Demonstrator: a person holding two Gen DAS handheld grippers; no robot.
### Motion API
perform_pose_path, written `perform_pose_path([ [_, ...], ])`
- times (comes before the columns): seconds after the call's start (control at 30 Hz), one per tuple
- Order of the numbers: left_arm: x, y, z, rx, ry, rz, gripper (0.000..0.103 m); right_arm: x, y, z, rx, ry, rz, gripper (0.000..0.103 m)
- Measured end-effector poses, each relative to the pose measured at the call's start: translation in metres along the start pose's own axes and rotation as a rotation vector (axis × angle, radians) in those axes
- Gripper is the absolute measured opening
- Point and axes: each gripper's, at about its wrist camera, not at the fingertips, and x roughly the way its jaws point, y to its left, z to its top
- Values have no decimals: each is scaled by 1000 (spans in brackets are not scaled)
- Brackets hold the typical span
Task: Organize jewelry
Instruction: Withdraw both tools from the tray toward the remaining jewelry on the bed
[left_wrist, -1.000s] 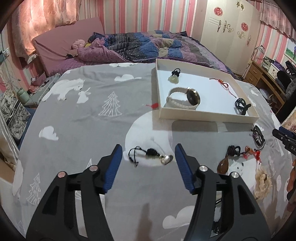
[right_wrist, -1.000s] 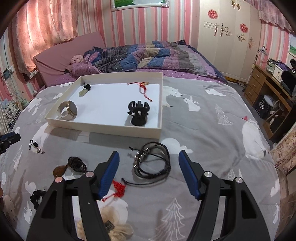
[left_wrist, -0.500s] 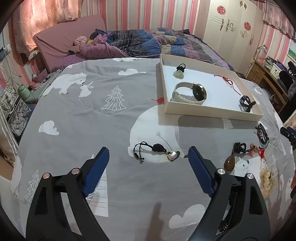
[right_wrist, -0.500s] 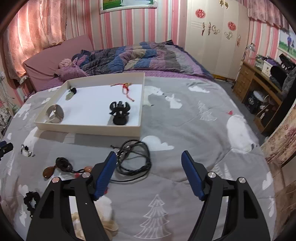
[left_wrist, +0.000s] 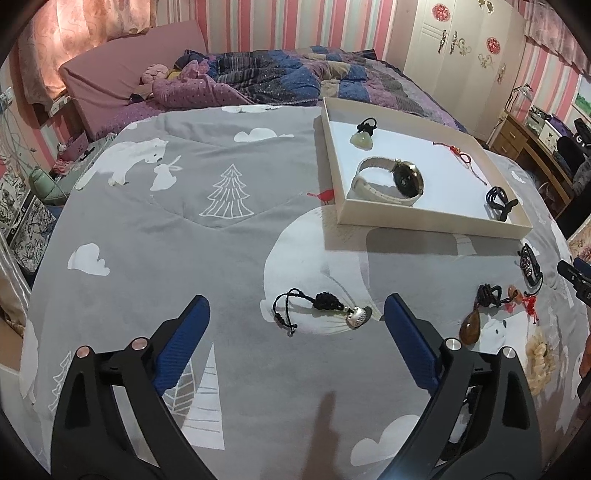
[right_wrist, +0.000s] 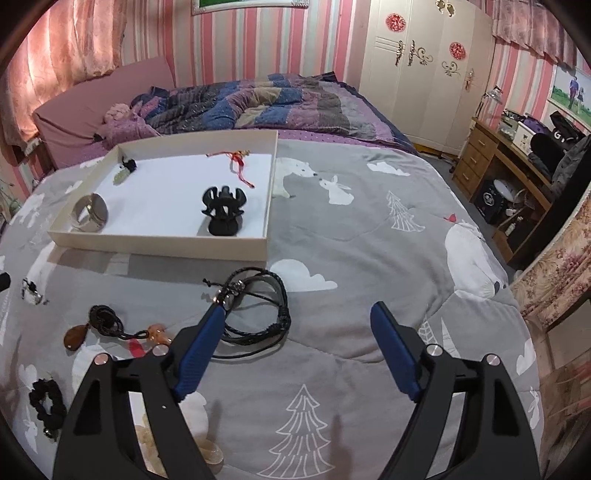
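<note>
Both claws spread wide over loose jewelry, reaching stage.

Left gripper (left_wrist: 295, 321) frames the black knotted cord with silver charm (left_wrist: 321, 310) on the bedspread; next, lower and pinch it. Right gripper (right_wrist: 295, 325) empty beside black braided cords (right_wrist: 258, 306), near the shallow white cardboard tray (right_wrist: 159, 243).

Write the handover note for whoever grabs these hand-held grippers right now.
Left hand-held gripper: open, empty, lined up on the black-cord silver charm.
Right hand-held gripper: open, empty, beside the black braided bracelets.
Done: watch, jade pendant, red cord and black clip are in the white tray.
Left: charm, bracelets, amber pendant, black scrunchie, pale pieces near the bottom edge.
</note>
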Motion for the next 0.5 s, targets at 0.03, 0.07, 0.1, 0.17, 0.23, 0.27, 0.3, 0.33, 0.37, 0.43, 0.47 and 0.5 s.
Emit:
perform_pose_path([
  [0.03, 2, 1, 0, -1, 4, -1, 94, 1, 1, -2, 7, 6, 19, 82],
  [0.07, 3, 2, -1, -2, 7, -2, 94, 1, 3, -4, 9, 11, 35, 82],
  [0.1, 5, 2, -1, -1, 11, -3, 94, 2, 5, -6, 5, 15, 40, 82],
  [0.17, 8, 3, -1, -2, 21, -5, 94, 3, 11, -10, -12, 24, 35, 82],
  [0.23, 12, 4, -2, -5, 30, -16, 94, 6, 18, -15, -30, 36, 32, 82],
  [0.27, 13, 4, -3, -7, 33, -20, 94, 7, 20, -17, -35, 42, 30, 82],
  [0.3, 14, 3, -4, -6, 35, -22, 94, 8, 23, -19, -40, 48, 29, 81],
  [0.33, 14, 3, -5, -4, 36, -21, 94, 10, 25, -21, -46, 55, 31, 81],
  [0.37, 15, 2, -5, -2, 38, -19, 94, 11, 27, -22, -50, 58, 30, 81],
  [0.43, 17, 2, -6, -3, 42, -22, 94, 14, 29, -24, -60, 64, 15, 81],
  [0.47, 18, 2, -5, -5, 46, -23, 94, 16, 28, -24, -62, 65, 8, 81],
  [0.5, 19, 3, -5, -13, 51, -26, 94, 17, 27, -23, -61, 66, 1, 81],
])
